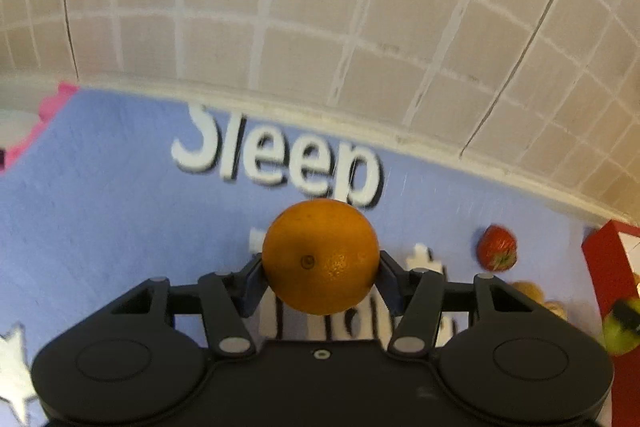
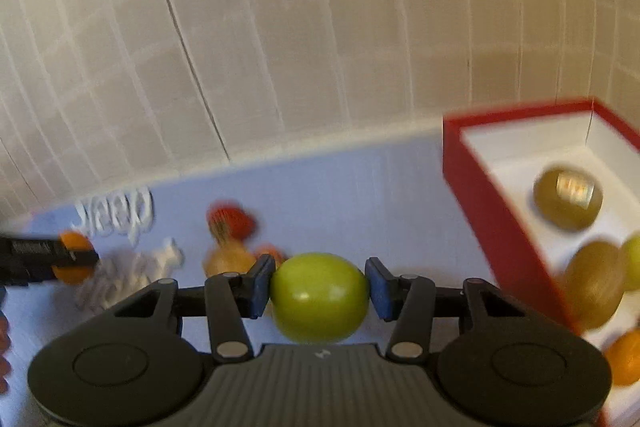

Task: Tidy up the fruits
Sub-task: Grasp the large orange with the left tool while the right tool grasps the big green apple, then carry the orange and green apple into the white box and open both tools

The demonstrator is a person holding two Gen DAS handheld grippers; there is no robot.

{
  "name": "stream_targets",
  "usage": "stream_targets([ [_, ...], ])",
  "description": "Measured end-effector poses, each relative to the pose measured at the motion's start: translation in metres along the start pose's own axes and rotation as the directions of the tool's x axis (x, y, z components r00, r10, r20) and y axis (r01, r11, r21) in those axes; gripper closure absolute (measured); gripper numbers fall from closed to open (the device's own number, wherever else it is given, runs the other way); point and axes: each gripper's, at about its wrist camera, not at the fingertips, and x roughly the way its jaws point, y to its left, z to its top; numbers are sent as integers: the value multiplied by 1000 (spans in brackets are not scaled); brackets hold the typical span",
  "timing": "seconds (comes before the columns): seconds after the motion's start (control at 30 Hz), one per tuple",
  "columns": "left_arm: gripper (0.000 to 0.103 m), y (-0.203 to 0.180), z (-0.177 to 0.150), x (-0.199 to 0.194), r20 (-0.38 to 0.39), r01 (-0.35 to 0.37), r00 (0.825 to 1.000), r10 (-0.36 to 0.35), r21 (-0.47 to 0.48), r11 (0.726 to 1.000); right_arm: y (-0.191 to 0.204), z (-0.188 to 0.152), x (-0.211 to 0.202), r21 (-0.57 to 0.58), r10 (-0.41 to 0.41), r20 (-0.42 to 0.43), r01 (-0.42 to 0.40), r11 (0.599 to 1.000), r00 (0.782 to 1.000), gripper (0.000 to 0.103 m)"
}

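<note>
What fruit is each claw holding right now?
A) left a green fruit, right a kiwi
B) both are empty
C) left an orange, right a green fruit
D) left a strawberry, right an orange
C: the left gripper pinches the orange; the right gripper clamps the green fruit.

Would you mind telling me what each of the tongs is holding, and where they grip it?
Left tongs hold the orange by its opposite sides; right tongs hold the green fruit likewise.
</note>
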Motion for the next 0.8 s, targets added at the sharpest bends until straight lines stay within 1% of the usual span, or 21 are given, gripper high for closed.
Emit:
stream_targets([
  [0.07, 36, -8, 16, -8, 9, -4, 1000, 4, 6, 1000, 1, 23, -10, -6, 3, 24, -3, 1000, 1000, 52],
  [0.1, 36, -16, 26, -12, 15, -20, 1000, 19, 31, 999, -1, 36, -17, -5, 6, 42, -5, 1000, 999, 52],
  [0.17, 36, -36, 46, -25, 60, -57, 997, 51, 112, 992, -5, 62, -29, 0, 4, 67, -4, 1000, 998, 52],
  [0.2, 36, -45, 56, -31, 80, -54, 996, 43, 145, 988, -10, 75, -35, 2, 4, 75, -4, 1000, 997, 52],
  [0.23, 36, -54, 67, -38, 93, -36, 995, 20, 168, 985, -15, 88, -41, 7, 7, 82, -8, 1000, 997, 52],
  [0.3, 36, -73, 84, -47, 95, -1, 995, -18, 198, 980, -27, 107, -49, 12, 2, 85, -3, 1000, 996, 52],
  [0.37, 36, -94, 94, -51, 100, 11, 994, -35, 231, 973, -42, 125, -54, 27, -12, 81, 9, 1000, 997, 52],
  [0.47, 36, -127, 101, -54, 109, 49, 991, -79, 257, 965, -72, 145, -61, 87, -19, 64, 13, 996, 998, 52],
  [0.53, 36, -153, 103, -54, 106, 84, 988, -116, 267, 960, -92, 154, -63, 102, -52, 56, 46, 994, 997, 52],
  [0.6, 36, -179, 102, -50, 87, 132, 983, -161, 275, 952, -108, 160, -64, 110, -89, 44, 84, 990, 995, 52],
  [0.7, 36, -218, 94, -42, 61, 182, 976, -210, 308, 934, -140, 157, -64, 154, -110, 24, 105, 982, 994, 52],
  [0.8, 36, -258, 80, -32, 20, 232, 967, -256, 356, 905, -169, 150, -60, 191, -148, -9, 147, 971, 989, 52],
])
